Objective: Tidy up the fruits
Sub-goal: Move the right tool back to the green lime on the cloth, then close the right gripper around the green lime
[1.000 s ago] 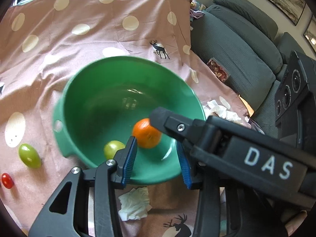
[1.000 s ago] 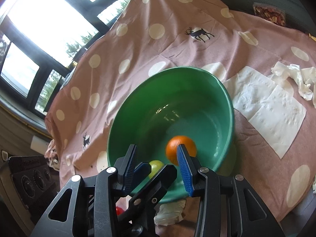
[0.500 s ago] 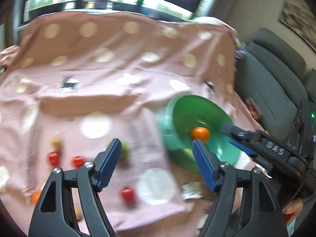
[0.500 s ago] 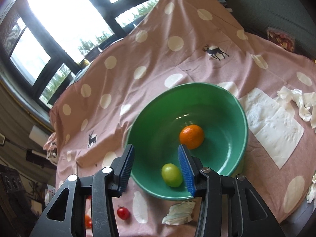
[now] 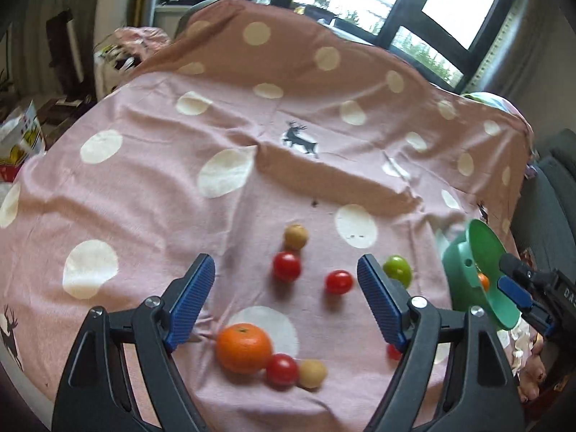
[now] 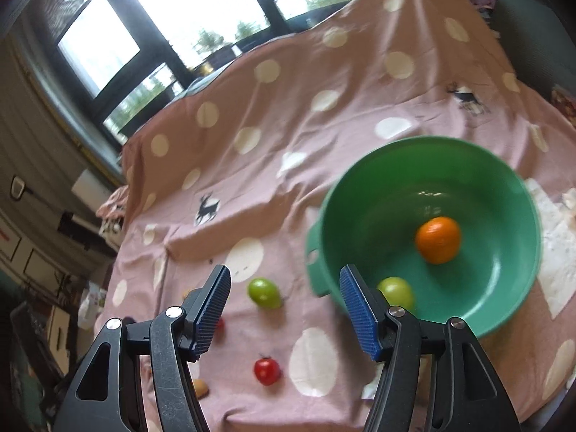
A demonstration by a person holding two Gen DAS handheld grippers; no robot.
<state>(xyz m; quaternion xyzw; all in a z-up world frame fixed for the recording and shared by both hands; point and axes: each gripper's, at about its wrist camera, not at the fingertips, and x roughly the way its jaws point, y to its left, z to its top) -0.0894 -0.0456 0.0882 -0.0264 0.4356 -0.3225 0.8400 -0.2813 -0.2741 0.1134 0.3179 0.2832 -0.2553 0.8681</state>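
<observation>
Now your left tongs (image 5: 286, 298) hang over the pink spotted cloth (image 5: 151, 187), jaws opening and pinching nothing; below them lie an orange (image 5: 244, 348), three red tomatoes (image 5: 286, 265) and two tan fruits (image 5: 296, 237), with a green fruit (image 5: 397, 270) just past the right jaw. Further right, your right tongs (image 6: 284, 304) are also opening and empty, near the green bowl (image 6: 504, 316), which holds an orange fruit (image 6: 437, 239) and a green one (image 6: 396, 292).
</observation>
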